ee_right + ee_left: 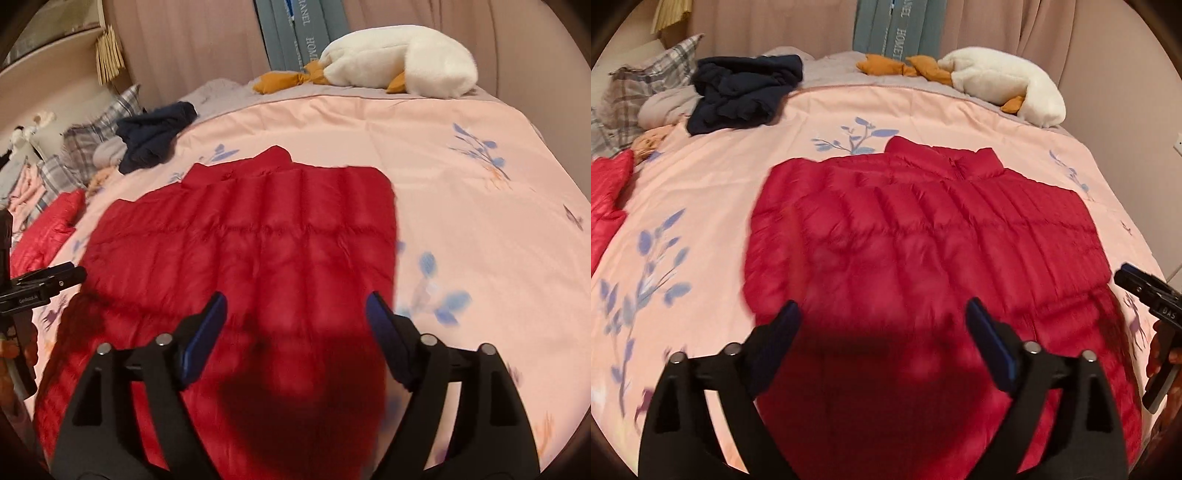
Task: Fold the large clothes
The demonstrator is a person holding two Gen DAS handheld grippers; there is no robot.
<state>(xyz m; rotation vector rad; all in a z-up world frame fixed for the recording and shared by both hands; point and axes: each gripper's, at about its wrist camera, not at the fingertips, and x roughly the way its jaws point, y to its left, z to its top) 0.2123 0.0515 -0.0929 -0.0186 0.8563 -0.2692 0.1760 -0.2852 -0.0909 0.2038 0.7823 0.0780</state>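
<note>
A red quilted down jacket (923, 236) lies flat on the pink bed cover, collar toward the far side, sleeves folded in. It also shows in the right wrist view (266, 251). My left gripper (882, 317) is open and empty, hovering over the jacket's near left part. My right gripper (295, 310) is open and empty, above the jacket's near right part. The right gripper shows at the right edge of the left wrist view (1145, 291). The left gripper shows at the left edge of the right wrist view (44, 280).
A dark navy garment (746, 92) lies crumpled at the far left by plaid pillows (653, 74). A white goose plush (1004, 81) lies at the far right. Another red garment (609, 195) is at the left edge. The pink floral cover (480, 221) spreads around.
</note>
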